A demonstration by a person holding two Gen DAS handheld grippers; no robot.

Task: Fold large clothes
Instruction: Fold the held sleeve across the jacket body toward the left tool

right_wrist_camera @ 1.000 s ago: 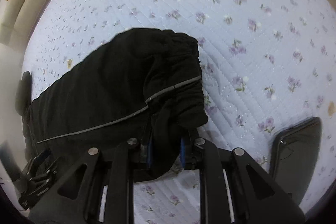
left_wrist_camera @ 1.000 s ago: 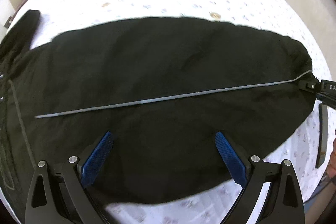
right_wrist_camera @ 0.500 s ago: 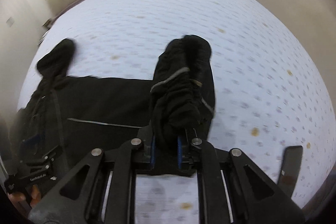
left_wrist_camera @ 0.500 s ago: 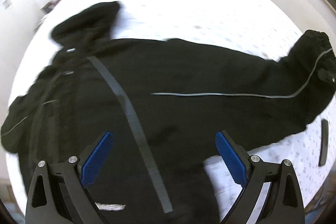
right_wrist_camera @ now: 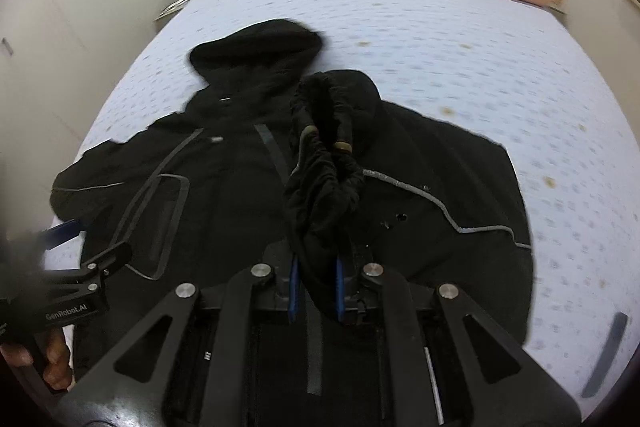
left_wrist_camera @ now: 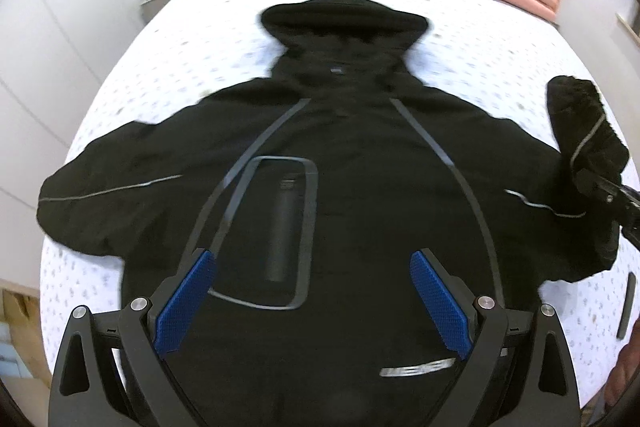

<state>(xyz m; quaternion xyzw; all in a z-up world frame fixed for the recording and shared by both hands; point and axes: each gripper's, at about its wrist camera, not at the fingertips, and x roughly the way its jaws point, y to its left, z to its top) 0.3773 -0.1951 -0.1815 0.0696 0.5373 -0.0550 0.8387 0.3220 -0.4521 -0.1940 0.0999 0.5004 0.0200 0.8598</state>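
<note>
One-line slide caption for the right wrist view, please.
Right gripper shut on the black jacket sleeve cuff, lifted over the jacket's body on the floral bedspread.

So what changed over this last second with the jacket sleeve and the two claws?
The right claw carried the sleeve cuff up off the bed and inward over the jacket body. The left claw swung from the sleeve to above the jacket's back. Unchanged: right claw clamped on the cuff, left claw open and empty.
</note>
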